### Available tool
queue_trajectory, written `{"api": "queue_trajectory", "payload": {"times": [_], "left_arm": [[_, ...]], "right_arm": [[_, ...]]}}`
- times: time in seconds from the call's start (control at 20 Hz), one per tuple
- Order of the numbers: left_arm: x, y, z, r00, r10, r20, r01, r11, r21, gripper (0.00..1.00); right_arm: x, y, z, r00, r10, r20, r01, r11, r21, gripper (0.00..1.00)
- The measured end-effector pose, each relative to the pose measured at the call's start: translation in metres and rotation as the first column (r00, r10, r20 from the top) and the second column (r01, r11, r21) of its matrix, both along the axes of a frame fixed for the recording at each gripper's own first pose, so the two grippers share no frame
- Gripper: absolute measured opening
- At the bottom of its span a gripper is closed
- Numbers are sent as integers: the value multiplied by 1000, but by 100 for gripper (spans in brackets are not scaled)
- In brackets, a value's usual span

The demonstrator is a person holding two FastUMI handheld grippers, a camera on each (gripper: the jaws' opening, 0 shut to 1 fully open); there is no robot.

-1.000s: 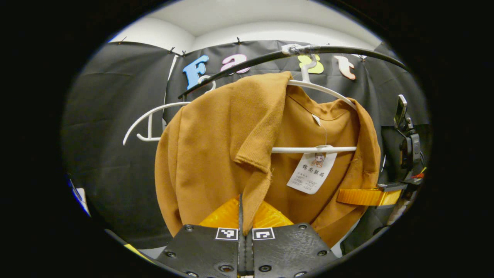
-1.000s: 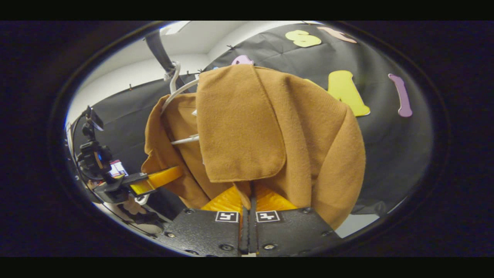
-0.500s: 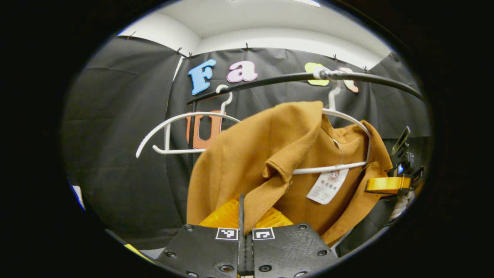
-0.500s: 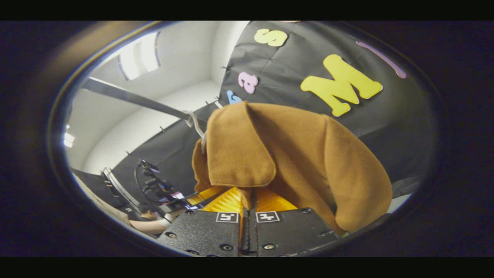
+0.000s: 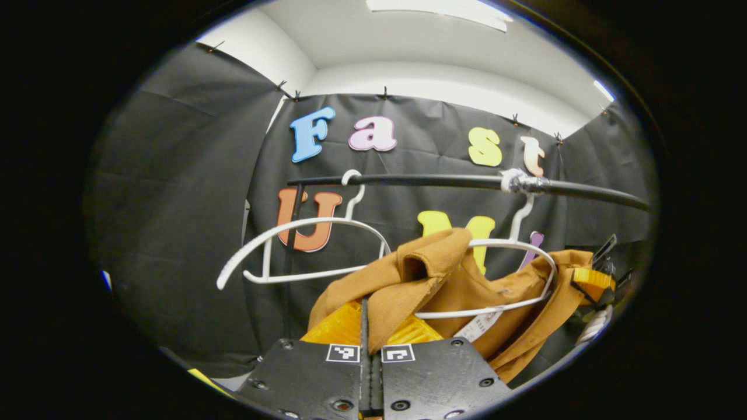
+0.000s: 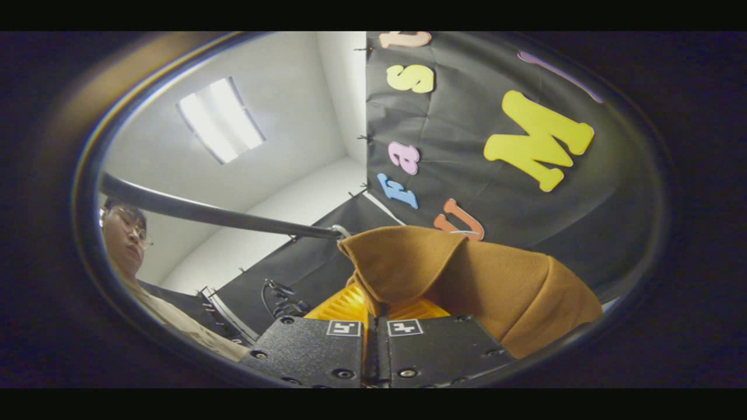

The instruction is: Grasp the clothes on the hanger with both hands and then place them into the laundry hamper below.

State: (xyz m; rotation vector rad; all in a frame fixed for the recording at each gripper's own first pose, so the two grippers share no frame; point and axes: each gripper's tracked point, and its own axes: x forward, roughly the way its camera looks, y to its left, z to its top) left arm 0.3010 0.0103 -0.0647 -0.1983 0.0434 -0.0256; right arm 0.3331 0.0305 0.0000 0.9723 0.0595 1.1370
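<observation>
A brown garment (image 5: 408,280) hangs low, partly slid off its white hanger (image 5: 513,256), whose hook rests on the black rail (image 5: 443,182). My left gripper (image 5: 369,326) is shut on a fold of the garment's front edge. The right gripper (image 5: 589,279) shows at the far right of the left gripper view, holding the garment's other side. In the right gripper view the garment (image 6: 478,280) bulges over my right gripper (image 6: 376,308), which is shut on its collar fold. The hamper is out of sight.
A second, bare white hanger (image 5: 297,245) hangs on the rail to the left. The rail (image 6: 204,213) crosses the right gripper view, with a person (image 6: 125,233) behind it at the left. Black cloth walls stand close behind.
Both grippers have dropped with the garment held: it has slid down off the hanger's left shoulder, and the rail and hangers now sit higher relative to the cloth. Both views tilt upward.
</observation>
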Motion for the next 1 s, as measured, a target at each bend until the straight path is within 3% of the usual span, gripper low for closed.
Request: {"api": "queue_trajectory", "payload": {"times": [0.2,0.4,0.45,0.65,0.7,0.75,0.8,1.0], "left_arm": [[14,15,1,1000,0,4,0,1000,1,4],[21,17,13,1000,-19,17,19,1000,3,0],[25,23,14,1000,-17,17,17,1000,8,4],[38,35,17,999,-32,8,32,999,-25,4],[41,37,16,999,-33,3,33,999,-29,0],[44,38,16,999,-41,2,41,999,-34,4],[45,39,15,999,-44,3,45,998,-35,0],[52,40,-8,997,-59,-40,57,997,-57,4]], "right_arm": [[18,-22,7,997,-67,-43,71,993,97,2],[26,-48,21,994,-89,-57,98,977,188,3],[33,-56,22,992,-110,-67,121,971,206,2],[46,-73,22,981,-182,-70,192,964,186,2],[49,-77,25,979,-192,-75,203,960,193,2],[53,-80,25,976,-205,-75,216,959,186,2],[58,-83,22,972,-221,-79,231,957,175,3],[75,-93,14,961,-247,-121,265,949,170,2]]}}
